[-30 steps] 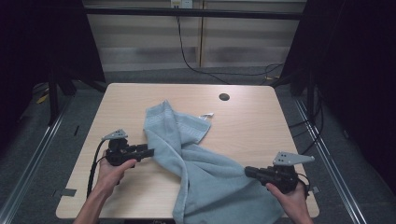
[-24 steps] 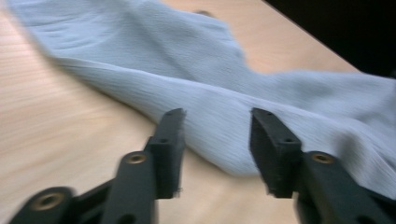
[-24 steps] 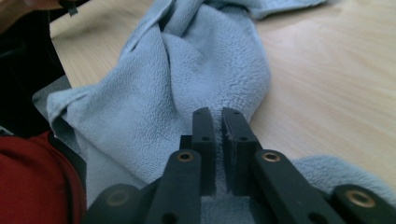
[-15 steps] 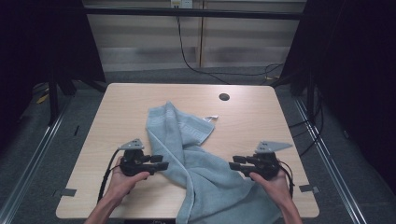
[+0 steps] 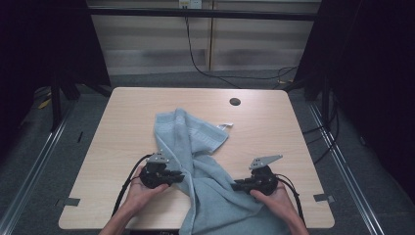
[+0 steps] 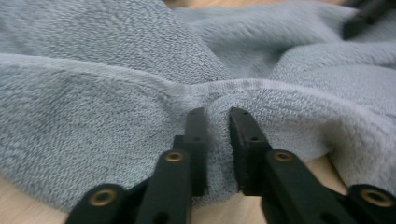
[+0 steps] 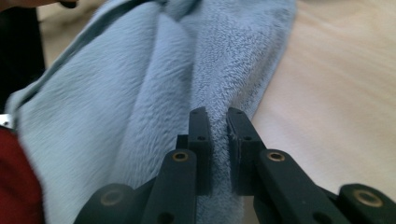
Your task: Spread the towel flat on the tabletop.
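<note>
Both grippers had just closed on the blue towel (image 5: 205, 161): left gripper (image 5: 180, 178) pinched its nine-o'clock edge, right gripper (image 5: 237, 185) its three-o'clock edge (jaws nearly shut).

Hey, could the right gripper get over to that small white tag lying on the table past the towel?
Probably yes, but not freely: the right gripper is clamped on the towel, so it would need to release first. The tag lies on bare table with nothing over it.

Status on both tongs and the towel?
Left tongs just closed on towel edge. Right tongs likewise, opposite edge. Towel bunched on table. Nothing in the way.
</note>
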Demonstrator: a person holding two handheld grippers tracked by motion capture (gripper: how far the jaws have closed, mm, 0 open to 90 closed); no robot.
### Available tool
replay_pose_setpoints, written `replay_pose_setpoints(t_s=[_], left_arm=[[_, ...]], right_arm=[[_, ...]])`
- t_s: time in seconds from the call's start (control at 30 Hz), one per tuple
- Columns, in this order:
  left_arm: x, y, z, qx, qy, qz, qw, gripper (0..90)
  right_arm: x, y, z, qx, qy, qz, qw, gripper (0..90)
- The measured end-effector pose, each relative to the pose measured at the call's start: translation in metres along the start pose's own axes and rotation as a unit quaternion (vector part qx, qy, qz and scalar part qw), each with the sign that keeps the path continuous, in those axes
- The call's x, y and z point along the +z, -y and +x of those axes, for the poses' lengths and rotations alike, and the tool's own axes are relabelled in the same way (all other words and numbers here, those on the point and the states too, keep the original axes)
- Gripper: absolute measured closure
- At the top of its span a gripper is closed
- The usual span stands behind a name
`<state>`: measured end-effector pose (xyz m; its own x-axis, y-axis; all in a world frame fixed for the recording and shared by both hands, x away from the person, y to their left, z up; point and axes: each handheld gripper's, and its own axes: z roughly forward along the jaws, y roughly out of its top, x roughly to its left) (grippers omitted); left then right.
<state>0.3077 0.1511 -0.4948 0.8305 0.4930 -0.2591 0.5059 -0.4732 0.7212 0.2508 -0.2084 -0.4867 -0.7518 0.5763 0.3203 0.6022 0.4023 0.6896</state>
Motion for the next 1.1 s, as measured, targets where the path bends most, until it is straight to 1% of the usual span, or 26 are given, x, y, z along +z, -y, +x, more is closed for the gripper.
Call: replay_pose_setpoints(t_s=[0.03,0.07,0.1,0.13,0.17,0.2,0.23,0.27,0.33,0.37,0.43,0.47,0.5,0.57,0.63,0.67,0.7,0.77,0.8,0.83,0.9,0.93,0.97,1.0,1.07,1.1], left_arm=[[-0.003,0.002,0.003,-0.003,-0.001,-0.001,1.0000,80.4],[-0.006,0.004,0.008,-0.013,0.001,-0.009,0.9999,80.4],[-0.010,0.006,0.014,-0.024,-0.002,-0.017,0.9996,82.0],[-0.018,0.009,0.023,-0.040,0.005,-0.030,0.9987,83.5],[-0.018,0.009,0.023,-0.040,0.005,-0.030,0.9987,84.2],[-0.023,0.010,0.025,-0.040,0.002,-0.042,0.9983,84.4],[-0.028,0.010,0.026,-0.040,0.008,-0.048,0.9980,84.4],[-0.033,0.011,0.026,-0.041,0.010,-0.059,0.9973,84.4],[-0.047,0.013,0.025,-0.036,0.012,-0.075,0.9964,84.6],[-0.054,0.014,0.025,-0.036,0.003,-0.079,0.9962,85.0],[-0.068,0.020,0.021,-0.036,0.013,-0.091,0.9951,85.0],[-0.075,0.025,0.019,-0.047,0.015,-0.098,0.9939,84.9],[-0.080,0.031,0.017,-0.047,0.027,-0.097,0.9938,84.9],[-0.089,0.042,0.011,-0.032,0.017,-0.082,0.9959,84.4],[-0.095,0.052,0.011,-0.034,0.015,-0.083,0.9958,82.6],[-0.097,0.054,0.012,-0.039,0.014,-0.086,0.9954,80.1],[-0.100,0.054,0.015,-0.042,0.017,-0.092,0.9948,80.1],[-0.103,0.051,0.020,-0.056,0.015,-0.111,0.9921,70.7],[-0.102,0.046,0.022,-0.052,0.009,-0.111,0.9924,67.5],[-0.101,0.041,0.025,-0.053,0.005,-0.114,0.9920,64.3],[-0.097,0.032,0.032,-0.062,0.002,-0.120,0.9908,61.1],[-0.093,0.027,0.034,-0.063,-0.004,-0.116,0.9912,61.1],[-0.089,0.024,0.037,-0.066,-0.006,-0.115,0.9912,57.5],[-0.084,0.021,0.039,-0.072,0.000,-0.116,0.9906,57.5],[-0.071,0.018,0.042,-0.076,-0.002,-0.105,0.9916,55.6],[-0.064,0.017,0.043,-0.075,-0.002,-0.094,0.9927,55.6]], right_arm=[[-0.003,0.002,0.006,-0.003,-0.005,-0.004,1.0000,83.0],[-0.003,0.002,0.006,-0.003,-0.005,-0.004,1.0000,83.0],[-0.006,0.004,0.013,-0.005,-0.010,-0.009,0.9999,83.3],[-0.011,0.007,0.026,-0.011,-0.017,-0.015,0.9997,83.7],[-0.011,0.007,0.026,-0.011,-0.017,-0.015,0.9997,83.7],[-0.015,0.008,0.041,-0.016,-0.025,-0.015,0.9995,83.9],[-0.016,0.008,0.048,-0.023,-0.026,-0.015,0.9993,83.9],[-0.016,0.008,0.048,-0.023,-0.026,-0.015,0.9993,83.9],[-0.020,0.006,0.068,-0.037,-0.038,-0.015,0.9985,83.8],[-0.022,0.004,0.074,-0.042,-0.041,-0.012,0.9982,83.7],[-0.024,0.002,0.079,-0.047,-0.044,-0.013,0.9979,83.5],[-0.032,-0.001,0.088,-0.058,-0.039,-0.023,0.9973,80.3],[-0.032,-0.001,0.088,-0.058,-0.039,-0.023,0.9973,80.3],[-0.040,-0.004,0.091,-0.057,-0.043,-0.045,0.9964,76.0],[-0.045,-0.007,0.084,-0.054,-0.030,-0.061,0.9962,68.7],[-0.049,-0.013,0.069,-0.038,-0.019,-0.081,0.9958,64.3],[-0.049,-0.013,0.069,-0.038,-0.019,-0.081,0.9958,64.3],[-0.050,-0.021,0.049,-0.025,-0.012,-0.103,0.9943,61.3],[-0.043,-0.031,0.030,-0.024,0.015,-0.088,0.9957,61.3],[-0.036,-0.035,0.020,-0.027,0.022,-0.072,0.9968,61.3],[-0.018,-0.042,0.002,-0.018,0.023,-0.049,0.9984,62.0],[-0.018,-0.042,0.002,-0.018,0.023,-0.049,0.9984,62.2],[-0.001,-0.045,-0.011,-0.016,0.028,-0.023,0.9992,62.5],[-0.001,-0.045,-0.011,-0.016,0.028,-0.023,0.9992,62.5],[0.020,-0.048,-0.023,-0.009,0.022,-0.009,0.9997,62.3],[0.020,-0.048,-0.023,-0.009,0.022,-0.009,0.9997,62.3]])
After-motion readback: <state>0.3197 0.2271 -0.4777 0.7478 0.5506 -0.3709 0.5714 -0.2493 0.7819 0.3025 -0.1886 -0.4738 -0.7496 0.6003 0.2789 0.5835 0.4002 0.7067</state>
